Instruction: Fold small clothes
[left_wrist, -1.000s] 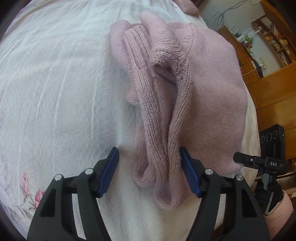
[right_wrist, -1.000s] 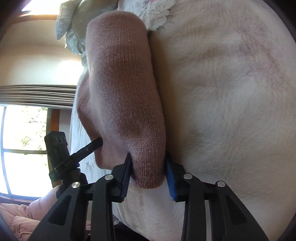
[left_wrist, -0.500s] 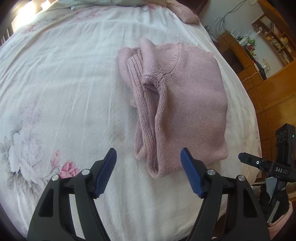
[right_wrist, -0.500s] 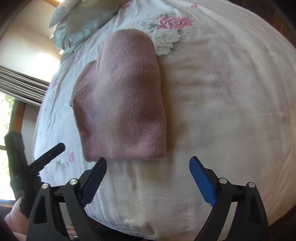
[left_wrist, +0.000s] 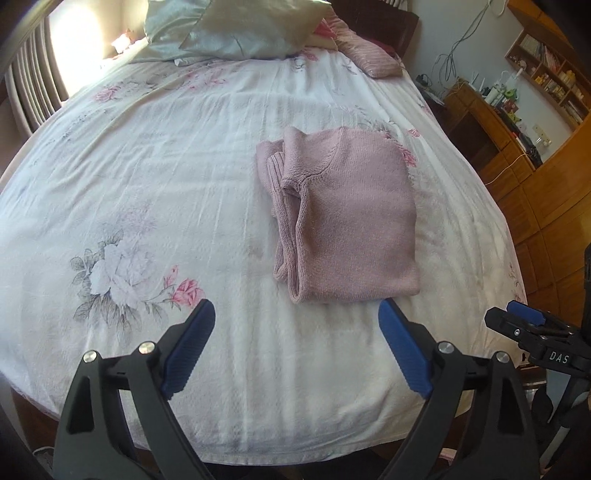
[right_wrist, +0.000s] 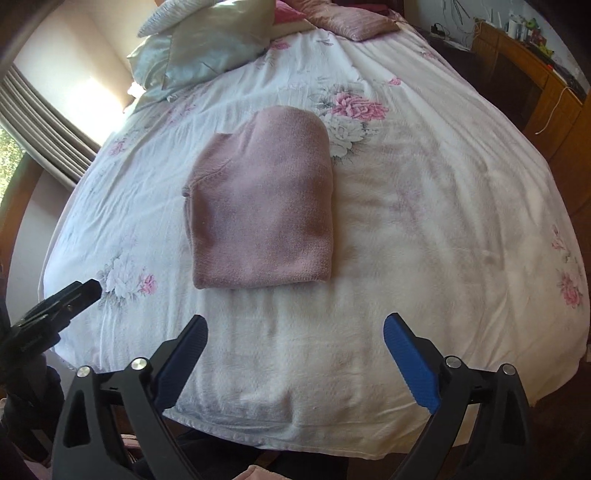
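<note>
**A:** Where is the sweater (left_wrist: 343, 218) now, and do you hold it?

**B:** No, I hold nothing. The left gripper (left_wrist: 295, 350) has its fingers spread wide and empty, and the right gripper (right_wrist: 295, 363) is the same. Both hang above the near edge of the bed (left_wrist: 155, 192), well apart from the cloth. The sweater lies folded in the middle of the bed, nearer to my side than to the pillows (left_wrist: 229, 29).

**A:** Why do you keep the fingers so far away?

**B:** I judge the fold is finished. From this distance I can see the whole bundle and check that it holds its shape without my help.

**A:** How does it look?

**B:** It is a pink knit, soft and thick, folded to a compact rectangle. On its left side, in the left wrist view, the ribbed edges stack in loose layers and do not lie quite flat. The right side is a smooth rounded fold. The bedsheet (right_wrist: 424, 229) under it is white with pink flowers and has light wrinkles, so I think the bundle will not slide
</note>
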